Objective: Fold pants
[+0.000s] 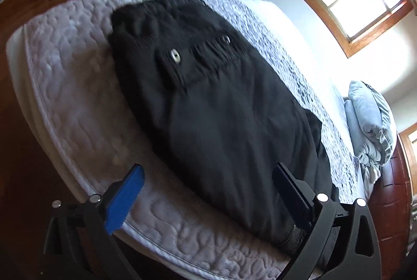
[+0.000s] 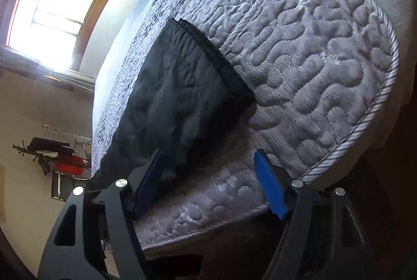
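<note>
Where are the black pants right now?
The black fabric pants lie spread flat on the grey quilted mattress, filling the middle of the left wrist view, with the crumpled light blue bedding off to the right.

Both units same build. Left claw (image 1: 207, 179): matte black angular frames with triangular cutouts, flat rectangular blue pads (image 1: 125, 199) on the fingers, ribbed face, round silver screw heads at the pivots. Right claw (image 2: 211, 181): identical black frames, blue pads (image 2: 269, 187), silver screws, triangular cutouts. No cables, markings, skin or sleeves visible.
</note>
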### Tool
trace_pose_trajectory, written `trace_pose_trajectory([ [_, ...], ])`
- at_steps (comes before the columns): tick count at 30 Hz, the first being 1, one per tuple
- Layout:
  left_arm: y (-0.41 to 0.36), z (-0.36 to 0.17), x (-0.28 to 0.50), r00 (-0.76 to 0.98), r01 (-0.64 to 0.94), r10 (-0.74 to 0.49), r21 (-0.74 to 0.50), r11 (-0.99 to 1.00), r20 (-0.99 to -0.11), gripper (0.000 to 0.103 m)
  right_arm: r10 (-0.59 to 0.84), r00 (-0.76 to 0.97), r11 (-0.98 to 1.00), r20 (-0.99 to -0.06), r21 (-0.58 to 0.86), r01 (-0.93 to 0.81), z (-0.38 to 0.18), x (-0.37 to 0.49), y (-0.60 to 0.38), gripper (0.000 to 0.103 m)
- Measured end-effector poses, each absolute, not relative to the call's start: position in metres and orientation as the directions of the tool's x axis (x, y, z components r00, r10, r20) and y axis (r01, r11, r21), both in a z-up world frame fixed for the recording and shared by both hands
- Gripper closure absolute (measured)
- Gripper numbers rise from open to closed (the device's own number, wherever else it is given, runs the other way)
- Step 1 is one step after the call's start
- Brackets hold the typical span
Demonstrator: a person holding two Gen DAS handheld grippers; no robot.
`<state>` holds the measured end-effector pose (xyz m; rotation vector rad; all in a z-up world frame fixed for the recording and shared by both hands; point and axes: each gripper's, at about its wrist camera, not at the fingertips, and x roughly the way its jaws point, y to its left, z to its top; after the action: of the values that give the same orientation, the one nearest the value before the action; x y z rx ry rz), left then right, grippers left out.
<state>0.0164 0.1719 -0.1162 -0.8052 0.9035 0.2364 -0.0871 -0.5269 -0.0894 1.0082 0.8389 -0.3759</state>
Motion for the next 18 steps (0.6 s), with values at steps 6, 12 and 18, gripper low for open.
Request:
trace_pose_trajectory([
  [6,0.162,-0.127,0.021,0.599,-0.515,-0.166,-0.535,0.670,-0.783,0.004,0.076,0.692,0.469,-0.718,0.638,0.611,-0.103,-0.074,-0.538,0.027],
  [12,0.157,-0.136,0.036,0.586,-0.530,-0.159,-0.524,0.667,-0.795,0.004,0.077,0.755,0.440,-0.651,0.702,0.560,-0.110,-0.058,-0.552,0.034],
  [18,0.146,-0.141,0.043,0.574,-0.543,-0.116,-0.483,0.687,-0.810,0.004,0.125,0.801,0.415,-0.586,0.764,0.494,-0.115,-0.047,-0.564,0.077],
])
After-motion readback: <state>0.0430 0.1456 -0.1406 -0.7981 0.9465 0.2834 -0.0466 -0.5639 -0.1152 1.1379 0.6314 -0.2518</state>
